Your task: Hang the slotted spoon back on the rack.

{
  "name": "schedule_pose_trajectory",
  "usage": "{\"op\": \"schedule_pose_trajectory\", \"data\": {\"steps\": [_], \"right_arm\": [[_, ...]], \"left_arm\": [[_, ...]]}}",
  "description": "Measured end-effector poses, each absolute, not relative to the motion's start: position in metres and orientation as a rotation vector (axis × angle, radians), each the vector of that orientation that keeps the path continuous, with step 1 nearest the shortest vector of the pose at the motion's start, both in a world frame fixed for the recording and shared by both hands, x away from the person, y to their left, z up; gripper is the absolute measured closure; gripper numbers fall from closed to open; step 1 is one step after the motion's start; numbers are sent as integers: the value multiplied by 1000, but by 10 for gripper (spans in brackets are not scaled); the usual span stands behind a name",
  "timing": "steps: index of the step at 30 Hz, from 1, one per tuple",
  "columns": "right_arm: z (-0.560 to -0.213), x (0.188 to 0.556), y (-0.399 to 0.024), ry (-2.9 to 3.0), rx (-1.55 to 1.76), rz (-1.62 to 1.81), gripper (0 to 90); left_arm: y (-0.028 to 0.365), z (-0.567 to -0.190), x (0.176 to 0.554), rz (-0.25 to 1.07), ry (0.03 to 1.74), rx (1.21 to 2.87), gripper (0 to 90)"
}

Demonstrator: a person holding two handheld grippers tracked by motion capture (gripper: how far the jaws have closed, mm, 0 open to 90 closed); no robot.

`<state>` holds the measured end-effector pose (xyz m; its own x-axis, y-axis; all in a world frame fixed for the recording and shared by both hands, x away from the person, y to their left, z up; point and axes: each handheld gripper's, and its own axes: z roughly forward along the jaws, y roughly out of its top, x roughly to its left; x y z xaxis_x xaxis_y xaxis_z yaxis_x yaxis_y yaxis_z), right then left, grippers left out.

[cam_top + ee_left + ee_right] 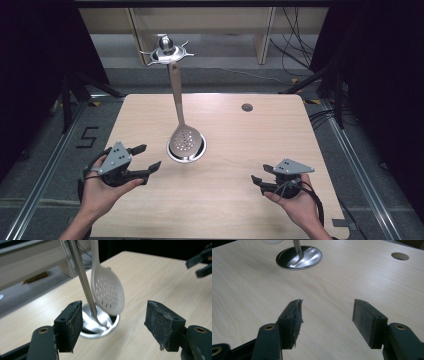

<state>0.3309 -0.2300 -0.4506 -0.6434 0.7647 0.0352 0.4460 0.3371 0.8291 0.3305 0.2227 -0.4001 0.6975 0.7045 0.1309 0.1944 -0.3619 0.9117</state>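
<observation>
Nearest the front edge: left gripper and right gripper, each with jaws spread wide, grasping nothing. Mid-worktop, ahead of left gripper: white slotted spoon hanging from metal stand, bowl just over round steel base.

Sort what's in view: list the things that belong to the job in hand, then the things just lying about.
Job in hand:
- slotted spoon, hanging on the rack
- utensil rack with its round steel base
- left gripper, open, aimed at the spoon
- right gripper, open, over bare table

Lying about:
- cable hole in the table top
- loose cables on the floor behind
</observation>
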Motion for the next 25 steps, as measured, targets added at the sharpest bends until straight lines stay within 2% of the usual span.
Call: {"op": "schedule_pose_trajectory", "data": {"steps": [10, 13, 25], "right_arm": [[-452, 332, -231, 2260, 1060, 1217, 407], [-452, 332, -233, 2256, 1050, 1212, 406], [-455, 333, -234, 2265, 1049, 1230, 398]], "left_arm": [[225, -466, 329, 584, 798, 1965, 298], [226, -471, 330, 575, 805, 2006, 300], [234, -477, 334, 498, 873, 1991, 301]]}}
